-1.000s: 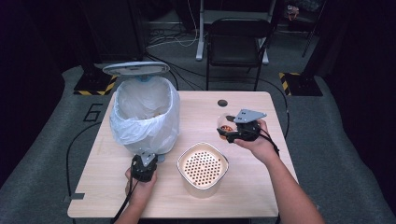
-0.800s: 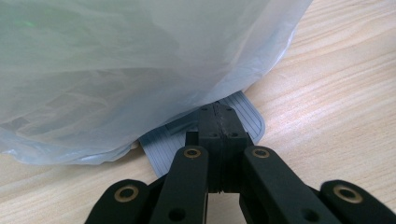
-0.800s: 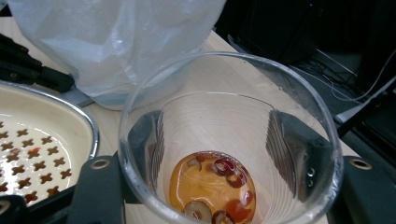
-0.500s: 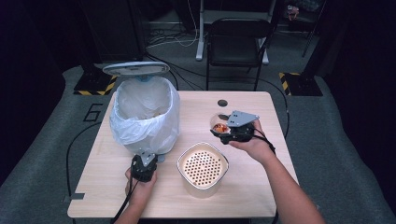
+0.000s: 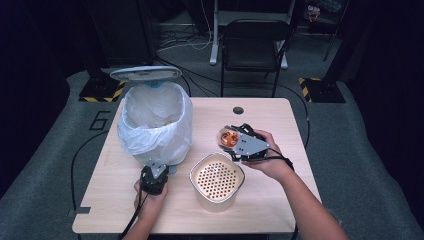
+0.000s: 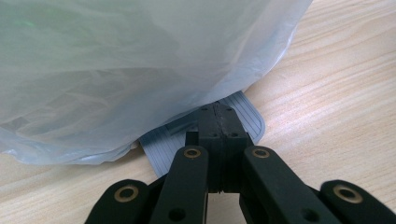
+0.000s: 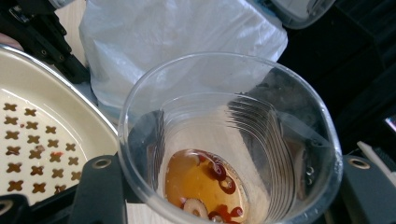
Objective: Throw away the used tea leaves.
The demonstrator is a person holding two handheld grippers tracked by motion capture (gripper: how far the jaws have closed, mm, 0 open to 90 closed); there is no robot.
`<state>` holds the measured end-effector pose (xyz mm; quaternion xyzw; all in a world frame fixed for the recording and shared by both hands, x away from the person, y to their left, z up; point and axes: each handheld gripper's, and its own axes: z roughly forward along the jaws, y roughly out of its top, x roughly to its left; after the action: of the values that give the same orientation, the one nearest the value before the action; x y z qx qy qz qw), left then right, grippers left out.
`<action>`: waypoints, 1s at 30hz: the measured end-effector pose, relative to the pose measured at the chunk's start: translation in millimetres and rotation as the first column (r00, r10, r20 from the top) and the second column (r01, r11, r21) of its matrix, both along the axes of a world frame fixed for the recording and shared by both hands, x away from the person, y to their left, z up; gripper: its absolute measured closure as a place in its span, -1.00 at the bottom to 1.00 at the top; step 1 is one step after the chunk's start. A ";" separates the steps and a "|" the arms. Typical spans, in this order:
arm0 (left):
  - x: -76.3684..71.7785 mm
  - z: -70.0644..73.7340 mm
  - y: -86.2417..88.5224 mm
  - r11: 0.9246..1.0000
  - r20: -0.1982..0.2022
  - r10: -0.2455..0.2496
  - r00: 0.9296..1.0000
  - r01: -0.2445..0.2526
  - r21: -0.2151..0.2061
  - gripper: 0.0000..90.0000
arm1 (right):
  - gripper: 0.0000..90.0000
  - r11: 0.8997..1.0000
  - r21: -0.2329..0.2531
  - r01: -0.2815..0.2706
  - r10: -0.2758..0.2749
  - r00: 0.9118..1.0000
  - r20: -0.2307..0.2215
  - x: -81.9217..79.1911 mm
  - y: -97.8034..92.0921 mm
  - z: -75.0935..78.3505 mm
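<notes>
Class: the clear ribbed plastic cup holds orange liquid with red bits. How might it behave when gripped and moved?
The clear ribbed plastic cup looks thin-walled, so it would probably flex under the right gripper. Its liquid lies shallow at the bottom, so it is likely light. Open-topped, it could spill if tilted.

Clear ribbed cup (image 7: pixel 229 140) in my right gripper (image 5: pixel 239 142): colourless plastic with fine ridged lines down the wall, amber-orange liquid at the bottom, dark red ring slices and one pale slice in it. Strainer bowl (image 5: pixel 217 179): cream, its floor pierced by a regular grid of cross-shaped holes that read brown. Bin liner (image 5: pixel 156 125): translucent milky white, crinkled, with a bluish tinge low down. Bin lid (image 5: pixel 145 73): pale grey. Pedal (image 6: pixel 243 114) under my left gripper (image 6: pixel 219 114): grey-blue with thin dark parallel stripes. Both grippers: matt black, brass-coloured rivets. Table (image 5: pixel 280 120): light wood grain.
</notes>
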<state>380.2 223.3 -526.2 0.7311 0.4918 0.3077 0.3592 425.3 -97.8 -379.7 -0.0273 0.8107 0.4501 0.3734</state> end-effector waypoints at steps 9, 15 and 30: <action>0.0 0.0 0.1 1.000 0.000 -0.001 1.000 0.001 0.001 1.00 | -0.15 0.997 -0.074 -0.017 0.023 0.996 0.087 -8.3 7.1 -4.7; 0.0 0.1 0.1 1.000 0.000 0.001 1.000 -0.001 0.000 1.00 | -0.15 0.987 -0.156 -0.030 0.056 0.985 0.164 -19.1 14.2 -7.8; -0.1 0.5 0.4 1.000 -0.007 -0.004 1.000 0.004 -0.001 1.00 | -0.13 0.908 -0.416 0.052 0.145 0.892 0.427 -41.8 26.3 -14.8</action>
<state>380.1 223.7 -525.7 0.7330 0.4917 0.3042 0.3582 383.5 -71.5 -394.5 -0.2293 0.7788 0.2570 0.5243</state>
